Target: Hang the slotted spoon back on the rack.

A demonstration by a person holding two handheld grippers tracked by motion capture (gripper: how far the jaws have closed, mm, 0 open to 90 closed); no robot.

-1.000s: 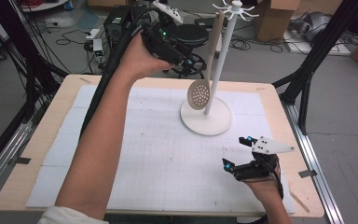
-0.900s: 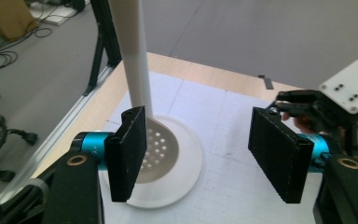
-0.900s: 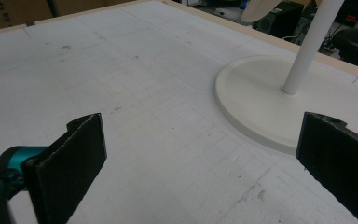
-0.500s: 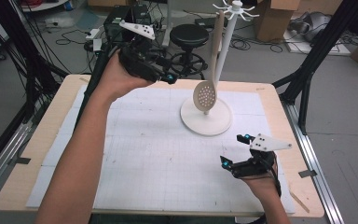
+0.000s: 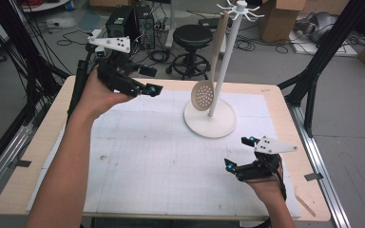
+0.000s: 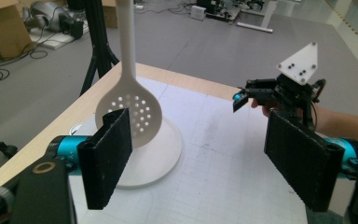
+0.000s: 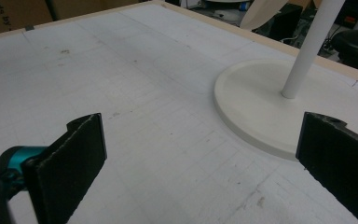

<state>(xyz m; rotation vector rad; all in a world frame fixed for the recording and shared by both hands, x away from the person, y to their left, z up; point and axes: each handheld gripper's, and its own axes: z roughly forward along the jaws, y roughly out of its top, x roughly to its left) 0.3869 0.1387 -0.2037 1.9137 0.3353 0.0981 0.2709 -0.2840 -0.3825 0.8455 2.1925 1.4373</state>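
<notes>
A beige slotted spoon (image 5: pixel 202 96) hangs by its handle from a hook of the white rack, whose pole (image 5: pixel 228 61) rises from a round base (image 5: pixel 218 124) at the table's far right. My left gripper (image 5: pixel 150 80) is open in the air over the far left of the table, well apart from the spoon. In the left gripper view the spoon (image 6: pixel 140 109) hangs just beyond the left jaw of the empty gripper (image 6: pixel 198 140). My right gripper (image 5: pixel 239 152) rests open near the front right, nothing in it; its view (image 7: pixel 200 135) faces the base (image 7: pixel 261 102).
A white gridded mat (image 5: pixel 147 156) covers the wooden table (image 5: pixel 38 156). Behind the table stand a black stool (image 5: pixel 193 38), computer cases and cardboard boxes, with cables on the floor. Black frame legs (image 5: pixel 313 85) rise at the right edge.
My left gripper has drawn back to the left, away from the spoon's handle near the rack. The spoon stays hanging. The right gripper has not moved.
</notes>
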